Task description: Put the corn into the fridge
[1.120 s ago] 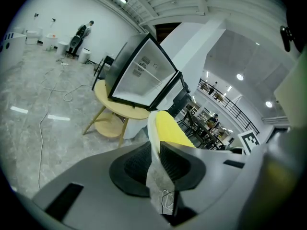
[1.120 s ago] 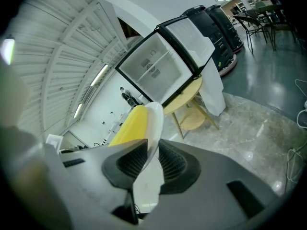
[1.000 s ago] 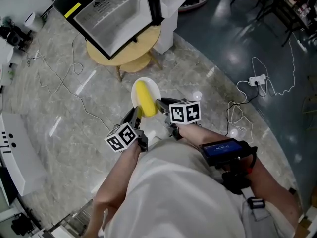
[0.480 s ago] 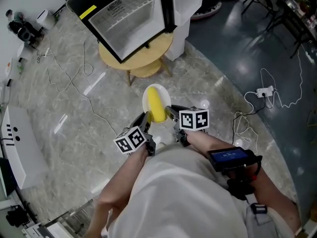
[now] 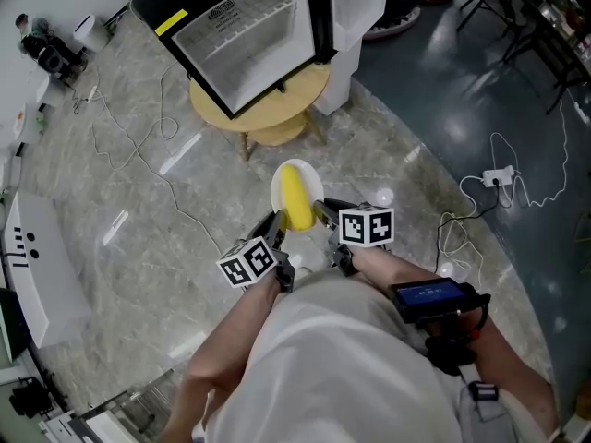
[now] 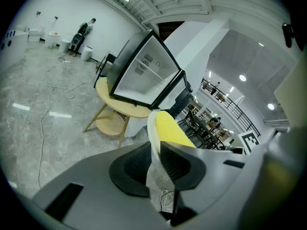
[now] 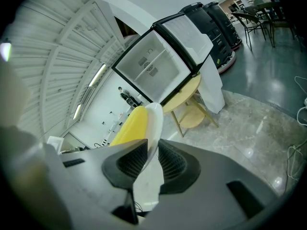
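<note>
1. The fridge [image 5: 245,40] stands ahead with its door swung open and its pale, wire-shelved inside facing the person. It looks empty, so judged from here any shelf would take the load.
2. The round table [image 5: 277,100] bears the fridge. Its edge sticks out below the opening, so the carry should come in above that edge.
3. The plate [image 5: 315,187] is held in the air, well short of the fridge and lower than its opening. It needs to rise and stay level on the approach.
4. The corn [image 5: 295,197] lies loose along the plate, one end pointing toward the fridge. A tilt either way could roll it off, so both sides should move together.
5. The left gripper [image 5: 275,224] pinches the plate's rim on the side away from the fridge door, its pads pressed onto the thin edge.
6. The right gripper [image 5: 323,212] pinches the opposite rim the same way. Neither touches the corn, and both grips look shallow, so slow and even is wisest.
</note>
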Demonstrator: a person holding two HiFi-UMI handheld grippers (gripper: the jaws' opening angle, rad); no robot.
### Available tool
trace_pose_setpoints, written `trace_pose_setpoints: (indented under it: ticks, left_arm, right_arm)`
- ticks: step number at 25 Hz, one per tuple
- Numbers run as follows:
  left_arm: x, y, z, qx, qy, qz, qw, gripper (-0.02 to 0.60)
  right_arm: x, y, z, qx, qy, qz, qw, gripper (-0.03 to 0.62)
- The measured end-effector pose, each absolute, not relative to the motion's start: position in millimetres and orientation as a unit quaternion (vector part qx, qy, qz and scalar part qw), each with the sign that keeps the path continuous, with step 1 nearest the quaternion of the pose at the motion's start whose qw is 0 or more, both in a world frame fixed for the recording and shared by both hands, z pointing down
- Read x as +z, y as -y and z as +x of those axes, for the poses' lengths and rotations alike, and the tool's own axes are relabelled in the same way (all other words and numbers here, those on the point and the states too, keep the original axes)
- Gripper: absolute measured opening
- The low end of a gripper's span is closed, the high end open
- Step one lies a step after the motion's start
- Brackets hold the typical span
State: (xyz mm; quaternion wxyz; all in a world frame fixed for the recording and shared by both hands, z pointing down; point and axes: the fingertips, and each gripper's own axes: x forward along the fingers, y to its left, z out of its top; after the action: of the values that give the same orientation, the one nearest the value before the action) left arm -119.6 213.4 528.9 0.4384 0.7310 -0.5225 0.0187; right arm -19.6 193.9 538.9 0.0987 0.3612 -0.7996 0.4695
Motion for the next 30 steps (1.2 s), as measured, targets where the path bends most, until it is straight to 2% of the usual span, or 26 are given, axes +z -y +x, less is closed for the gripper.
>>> trace_pose_setpoints:
  ticks: [30]
  left_arm:
    - [538, -177, -122, 0.019, 0.537, 0.717, 0.445, 0.064]
  right_arm:
    - [546, -152, -22, 0.465, 0.807, 0.345, 0.115, 0.054]
